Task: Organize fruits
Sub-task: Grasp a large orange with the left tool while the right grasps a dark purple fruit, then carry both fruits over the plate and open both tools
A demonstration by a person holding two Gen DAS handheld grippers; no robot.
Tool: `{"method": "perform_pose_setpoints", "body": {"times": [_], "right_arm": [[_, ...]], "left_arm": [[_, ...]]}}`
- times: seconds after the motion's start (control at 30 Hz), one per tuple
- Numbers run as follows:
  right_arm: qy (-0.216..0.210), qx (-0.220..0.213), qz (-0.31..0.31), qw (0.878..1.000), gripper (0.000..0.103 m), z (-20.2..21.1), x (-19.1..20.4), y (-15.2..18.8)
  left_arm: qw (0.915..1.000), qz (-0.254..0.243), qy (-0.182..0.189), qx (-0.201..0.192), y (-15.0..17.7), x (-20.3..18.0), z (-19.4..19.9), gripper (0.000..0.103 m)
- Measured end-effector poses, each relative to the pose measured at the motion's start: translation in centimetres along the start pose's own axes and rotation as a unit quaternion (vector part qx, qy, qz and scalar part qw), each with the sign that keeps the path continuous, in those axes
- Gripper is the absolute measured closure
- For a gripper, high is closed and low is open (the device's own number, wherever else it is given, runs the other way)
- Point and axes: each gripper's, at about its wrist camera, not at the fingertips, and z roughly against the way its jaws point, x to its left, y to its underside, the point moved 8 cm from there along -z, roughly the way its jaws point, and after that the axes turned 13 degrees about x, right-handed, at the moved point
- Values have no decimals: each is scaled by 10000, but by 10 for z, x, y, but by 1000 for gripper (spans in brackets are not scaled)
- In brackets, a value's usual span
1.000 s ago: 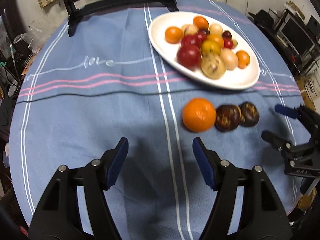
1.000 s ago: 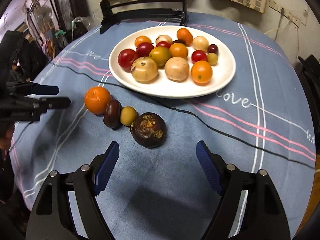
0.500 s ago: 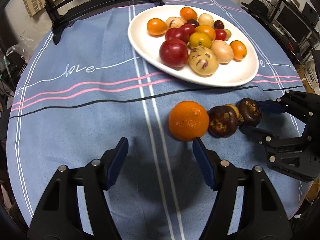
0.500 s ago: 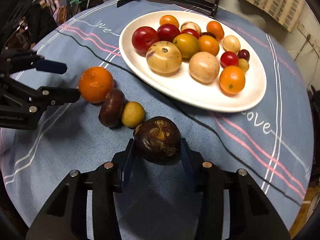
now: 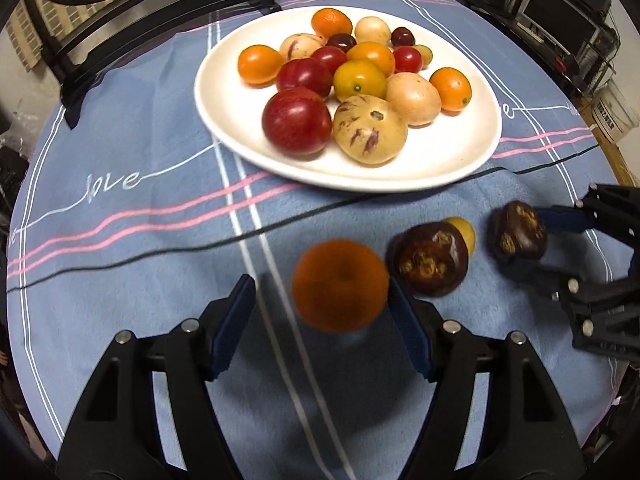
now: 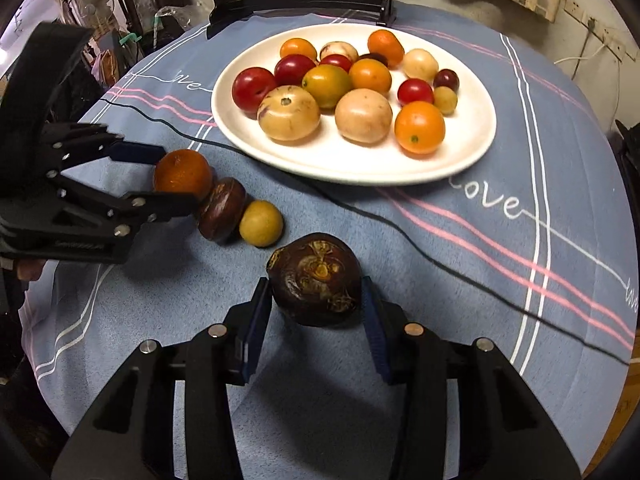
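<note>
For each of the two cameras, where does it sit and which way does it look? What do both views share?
Left wrist view: sits on the left tongs, looks steeply down past its fingers at the orange lying between them; the right tongs show at the right edge.
Right wrist view: sits on the right tongs, looks steeply down at the dark fruit they grip; the left tongs show at the left.
Shared: white plate of fruit, blue tablecloth, orange, both dark fruits.

tablecloth (image 5: 120,240): matt, fuzzy cloth; plate (image 5: 224,120): glossy, perhaps ceramic; orange (image 5: 340,284): dimpled
</note>
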Motion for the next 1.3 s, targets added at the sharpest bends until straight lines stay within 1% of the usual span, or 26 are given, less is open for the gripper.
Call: {"method": "perform_pose_setpoints", "body": {"times": [0.07,0.1,0.13,0.17,0.23,0.27,0.47,0.63,0.97,1.3], "right_arm": [[6,5,-40,10000,58,-1,-1,2],[-12,15,-63,10000,58,-1,-1,3],[2,14,-90,10000,58,-2,-2,4],[4,14,-103,9999,59,-2,-2,4],[-16,17,-147,9999,59,-1,-3,5],[-23,16,-160,9999,59,-1,-3,6],[-61,0,-206,9998,58,-1,0,7],[-135,-43,-293,9995,59,1,3,12],[-225,-160,-395,9988,58,14,11,26],[-300,-245,-474,9981,58,24,17,38]], "left_arm": [[10000,-39,-44,36,-5,0,-4,33],[10000,-39,-42,76,-6,0,-6,36],[9999,-27,39,126,-6,-1,-9,41],[9999,-23,97,133,-6,-1,-9,44],[9997,-36,186,129,-6,-3,-9,54],[9997,-54,197,122,-6,-4,-9,56],[9999,64,30,90,-2,-5,-6,57],[9999,120,-57,-16,5,-6,7,57],[9992,107,-119,-353,16,-17,44,57],[9985,1,-156,-519,23,-25,63,57]]}}
